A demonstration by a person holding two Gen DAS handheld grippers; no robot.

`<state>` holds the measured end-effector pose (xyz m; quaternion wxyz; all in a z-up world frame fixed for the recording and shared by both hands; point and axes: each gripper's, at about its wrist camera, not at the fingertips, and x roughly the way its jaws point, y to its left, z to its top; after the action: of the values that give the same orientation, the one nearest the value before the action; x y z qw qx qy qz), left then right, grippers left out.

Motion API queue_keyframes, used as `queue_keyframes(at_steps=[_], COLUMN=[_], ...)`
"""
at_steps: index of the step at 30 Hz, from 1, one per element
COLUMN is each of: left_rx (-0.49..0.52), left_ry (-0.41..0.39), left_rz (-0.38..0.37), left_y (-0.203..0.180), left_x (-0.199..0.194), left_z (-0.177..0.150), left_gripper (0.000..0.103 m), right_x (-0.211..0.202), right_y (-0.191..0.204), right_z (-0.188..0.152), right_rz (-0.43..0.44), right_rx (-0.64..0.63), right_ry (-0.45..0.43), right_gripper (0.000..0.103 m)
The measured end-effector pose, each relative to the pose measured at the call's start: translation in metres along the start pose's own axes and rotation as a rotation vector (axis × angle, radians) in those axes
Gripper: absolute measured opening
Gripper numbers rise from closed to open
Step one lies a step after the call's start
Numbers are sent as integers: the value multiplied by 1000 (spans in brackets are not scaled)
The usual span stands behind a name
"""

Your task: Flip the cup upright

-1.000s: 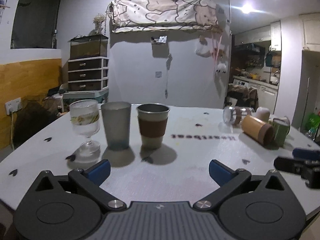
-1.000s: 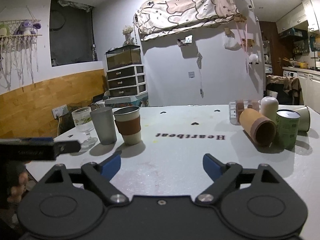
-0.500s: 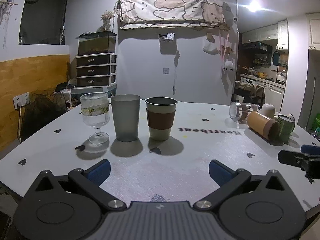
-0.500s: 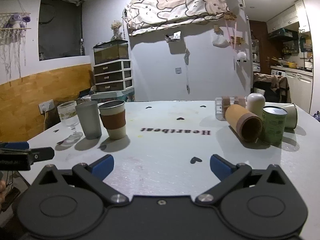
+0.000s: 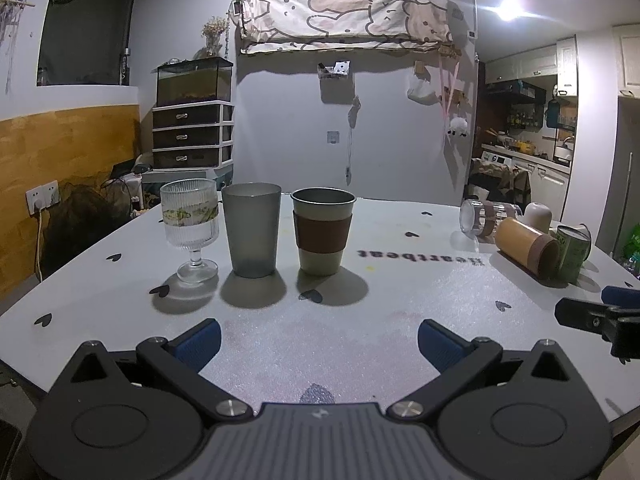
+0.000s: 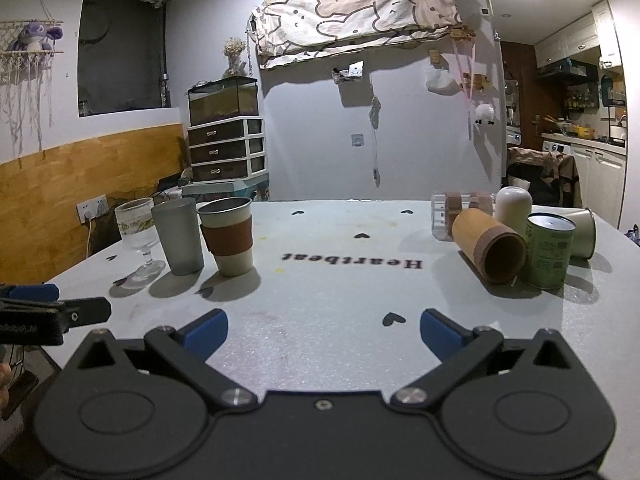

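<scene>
On the right of the white table a bamboo-brown cup (image 6: 488, 250) lies on its side, mouth toward me; it also shows in the left wrist view (image 5: 526, 246). Beside it are a green cup (image 6: 549, 252) standing mouth down, a clear glass (image 6: 460, 212) on its side, a white cup (image 6: 513, 208) mouth down and a metal cup (image 6: 580, 232) on its side. My right gripper (image 6: 323, 332) is open and empty, low over the near table, short of the brown cup. My left gripper (image 5: 319, 342) is open and empty, facing the upright cups.
On the left stand upright a ribbed stemmed glass (image 5: 191, 228), a grey tumbler (image 5: 251, 234) and a metal cup with a brown sleeve (image 5: 322, 236). The table (image 6: 340, 280) bears the word "Heartbeat" and small black hearts. The right gripper's fingers (image 5: 600, 318) show at the left view's right edge.
Both grippers have drawn back from the table and risen slightly; the cups look farther away. Both stay open. No cup has moved.
</scene>
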<state>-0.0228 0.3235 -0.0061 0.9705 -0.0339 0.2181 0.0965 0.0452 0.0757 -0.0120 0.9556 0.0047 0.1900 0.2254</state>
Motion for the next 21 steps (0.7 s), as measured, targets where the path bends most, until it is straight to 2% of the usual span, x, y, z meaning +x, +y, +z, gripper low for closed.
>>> queue_keyframes(at_steps=[21], left_rx=[6], left_ry=[13], left_rz=[13], left_y=[0], left_x=[3], left_z=[-1], left_gripper=[103], right_x=[0], right_y=[0], right_z=[0], right_rz=[0], right_rx=[-1], right_ry=[0], right_gripper=[103])
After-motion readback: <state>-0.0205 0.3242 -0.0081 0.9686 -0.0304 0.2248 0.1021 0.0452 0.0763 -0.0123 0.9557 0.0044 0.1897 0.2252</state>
